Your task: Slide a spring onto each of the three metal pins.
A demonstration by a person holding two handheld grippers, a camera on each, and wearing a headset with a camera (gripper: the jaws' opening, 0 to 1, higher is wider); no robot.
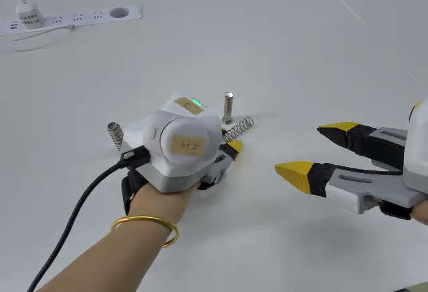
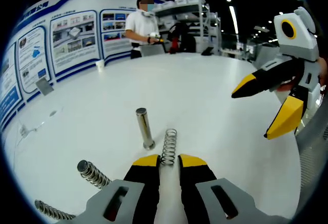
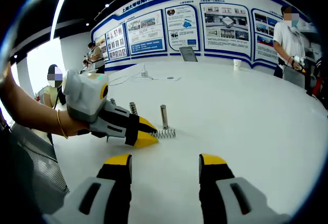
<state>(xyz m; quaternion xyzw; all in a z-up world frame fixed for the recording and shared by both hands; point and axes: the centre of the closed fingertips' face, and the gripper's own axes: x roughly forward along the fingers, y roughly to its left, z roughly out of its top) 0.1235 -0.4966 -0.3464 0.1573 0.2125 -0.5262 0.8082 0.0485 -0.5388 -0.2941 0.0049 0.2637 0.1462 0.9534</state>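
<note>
A bare metal pin (image 1: 228, 107) (image 2: 144, 128) (image 3: 164, 117) stands upright on the white table. Just beside its base lies a loose spring (image 1: 239, 129) (image 2: 168, 146) (image 3: 164, 133). My left gripper (image 1: 233, 146) (image 2: 170, 161) (image 3: 147, 131) is low on the table, its jaws shut on the spring's near end. A pin wearing a spring (image 1: 116, 135) (image 2: 92, 172) (image 3: 133, 108) stands left of that gripper, and a second sprung pin (image 2: 51, 211) is at the frame's bottom left. My right gripper (image 1: 315, 150) (image 2: 256, 112) (image 3: 164, 165) hovers open and empty to the right.
A white power strip (image 1: 73, 18) with a plugged-in adapter (image 1: 30, 17) lies at the table's far left. A black cable (image 1: 73, 218) trails from the left gripper toward me. People (image 2: 141, 26) (image 3: 289, 44) stand beyond the table by wall display panels.
</note>
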